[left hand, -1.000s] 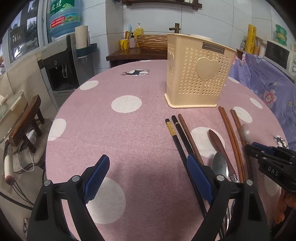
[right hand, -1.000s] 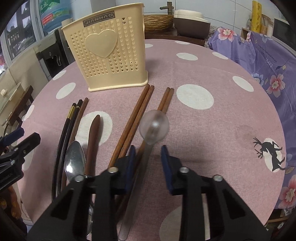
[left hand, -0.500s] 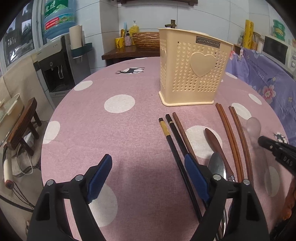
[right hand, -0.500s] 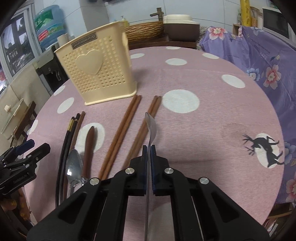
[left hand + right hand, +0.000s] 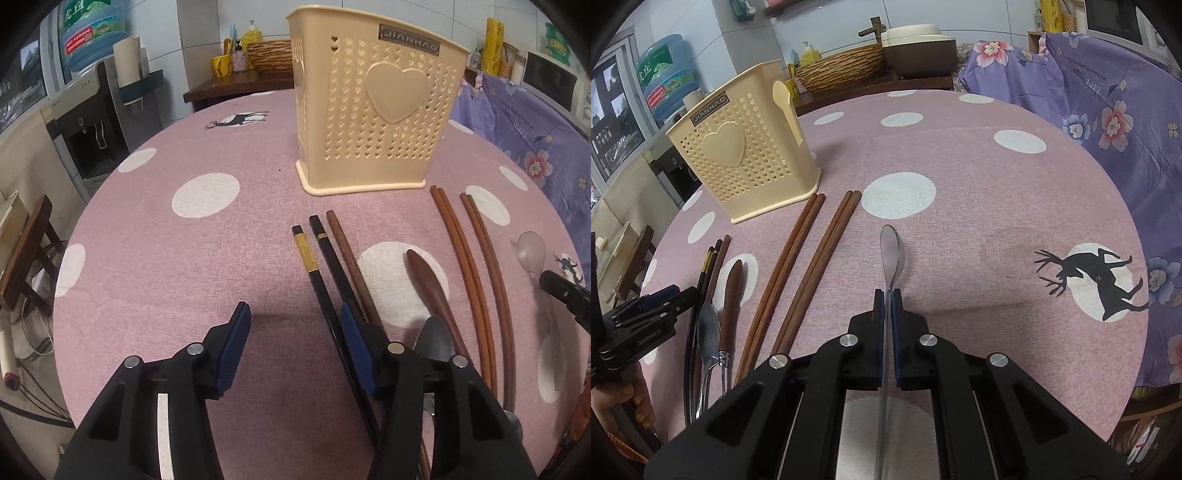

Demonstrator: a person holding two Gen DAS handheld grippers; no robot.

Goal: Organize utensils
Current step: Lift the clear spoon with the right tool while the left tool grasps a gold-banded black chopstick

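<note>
My right gripper (image 5: 887, 295) is shut on a clear plastic spoon (image 5: 892, 251) and holds it edge-on above the pink dotted tablecloth; its bowl shows at the right edge of the left wrist view (image 5: 532, 251). The cream utensil holder (image 5: 746, 147) (image 5: 373, 99) stands upright behind the row of utensils. On the cloth lie brown chopsticks (image 5: 801, 254) (image 5: 469, 258), black chopsticks (image 5: 321, 266), a wooden spoon (image 5: 428, 280) and a metal spoon (image 5: 708, 332). My left gripper (image 5: 295, 325) is open and empty, low over the cloth beside the black chopsticks.
The round table's edge (image 5: 70, 266) drops off at left, with a wooden stool (image 5: 26, 254) and a water dispenser (image 5: 92, 122) beyond. A purple floral cloth (image 5: 1108, 92) covers furniture at right. A side table with a wicker basket (image 5: 842, 70) stands behind.
My right gripper has shut on the clear spoon, lifted it off the cloth and turned it edge-on. My left gripper has moved forward toward the holder, still open.
</note>
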